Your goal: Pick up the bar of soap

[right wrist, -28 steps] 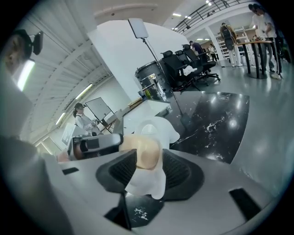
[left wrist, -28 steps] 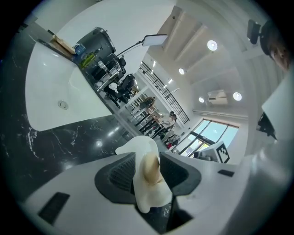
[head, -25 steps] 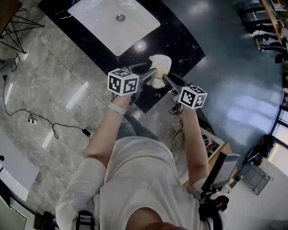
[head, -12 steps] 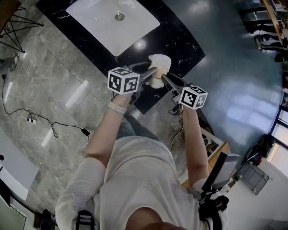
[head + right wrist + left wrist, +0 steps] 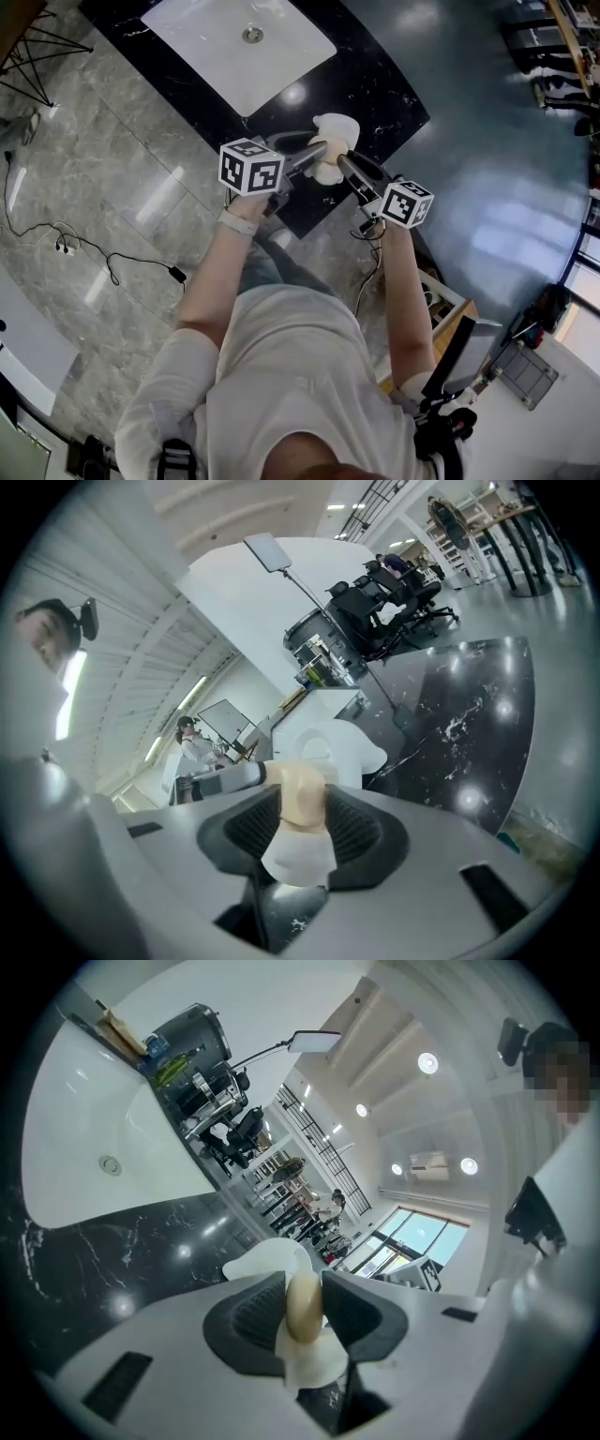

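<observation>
Left gripper view shows your left gripper, whose jaws have just been closing, with its pads on the thin sides of the bar of soap. Your right gripper is clamped on the same bar, above the near corner of the black counter. Soap is slippery: if you squeeze harder or pull the two hands unevenly, I think it can shoot out, or drag the white holder with it.

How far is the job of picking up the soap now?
Done: both grippers are at the soap; the right gripper grips it. In hand: the left gripper's jaws have just been closing on it. Left: lift it from the white dish; not clear if it is off yet.
</observation>
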### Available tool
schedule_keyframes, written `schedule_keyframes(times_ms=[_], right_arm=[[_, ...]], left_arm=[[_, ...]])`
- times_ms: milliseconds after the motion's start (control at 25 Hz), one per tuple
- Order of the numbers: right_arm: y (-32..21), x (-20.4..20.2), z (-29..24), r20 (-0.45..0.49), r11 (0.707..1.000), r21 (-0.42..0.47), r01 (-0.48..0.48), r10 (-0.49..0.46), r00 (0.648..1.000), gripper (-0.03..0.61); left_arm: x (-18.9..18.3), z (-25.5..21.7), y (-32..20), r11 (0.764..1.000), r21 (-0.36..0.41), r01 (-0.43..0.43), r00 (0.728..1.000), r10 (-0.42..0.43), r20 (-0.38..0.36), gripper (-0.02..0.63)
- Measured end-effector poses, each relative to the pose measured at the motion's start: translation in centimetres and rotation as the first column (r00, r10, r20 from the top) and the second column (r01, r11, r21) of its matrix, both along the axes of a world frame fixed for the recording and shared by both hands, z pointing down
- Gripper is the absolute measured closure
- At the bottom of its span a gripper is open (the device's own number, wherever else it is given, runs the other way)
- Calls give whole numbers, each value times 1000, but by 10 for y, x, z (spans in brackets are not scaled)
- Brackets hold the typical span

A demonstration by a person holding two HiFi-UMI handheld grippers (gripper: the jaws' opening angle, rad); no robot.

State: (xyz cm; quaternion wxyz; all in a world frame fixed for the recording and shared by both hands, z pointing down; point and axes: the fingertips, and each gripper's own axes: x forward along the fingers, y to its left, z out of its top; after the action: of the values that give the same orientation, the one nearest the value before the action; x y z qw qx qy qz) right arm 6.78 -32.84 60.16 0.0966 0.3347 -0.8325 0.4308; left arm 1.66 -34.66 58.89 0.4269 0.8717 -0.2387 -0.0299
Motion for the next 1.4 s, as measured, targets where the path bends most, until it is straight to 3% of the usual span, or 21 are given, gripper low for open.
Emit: schedule_keyframes(times_ms=[240,640,1000,1200,1400], right_arm=[[3,-12,2,-82,993,56,104,-99,992,419],[4,-30,-11,-6,986,83,142,-142,990,420],[10,-38,-41,24,964,189,188,-196,980,420],[23,-42,-72,46,930,291,226,-249,967,428],[37,-31,-107,62,899,385,211,-253,965,434]], left_arm=[[-9,-10,2,999,49,-11,998,14,-61,492],[-20,-25,5,998,63,-22,983,33,-182,492],[-25,-53,16,986,154,-66,964,103,-246,492],[-25,-87,26,959,264,-102,936,183,-302,492],[-12,-131,43,916,362,-171,926,275,-259,492]])
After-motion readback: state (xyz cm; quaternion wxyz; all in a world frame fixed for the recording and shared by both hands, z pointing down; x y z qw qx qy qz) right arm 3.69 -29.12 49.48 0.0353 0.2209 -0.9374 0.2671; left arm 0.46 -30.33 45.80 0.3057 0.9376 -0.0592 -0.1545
